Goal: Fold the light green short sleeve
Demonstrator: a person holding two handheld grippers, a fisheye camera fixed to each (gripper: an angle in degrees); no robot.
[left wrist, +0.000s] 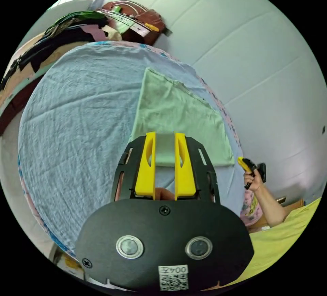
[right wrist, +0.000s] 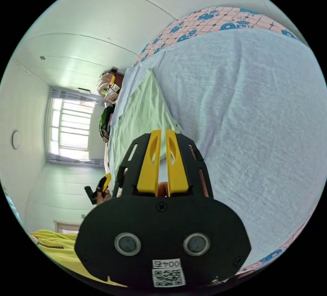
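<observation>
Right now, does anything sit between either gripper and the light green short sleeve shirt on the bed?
Nothing visible does. The light green folded shirt lies flat on the pale blue towelling bed cover, with the left gripper directly over its near edge and the right gripper at its corner.

Light green shirt (left wrist: pixel 177 112) on pale blue sheet (left wrist: pixel 78 112). Pink cover with blue flowers (right wrist: pixel 218 18) at 12 o'clock. Yellow jaws.

both views look closely across the bed (left wrist: pixel 68 112), sharing the green shirt (left wrist: pixel 177 112).
</observation>
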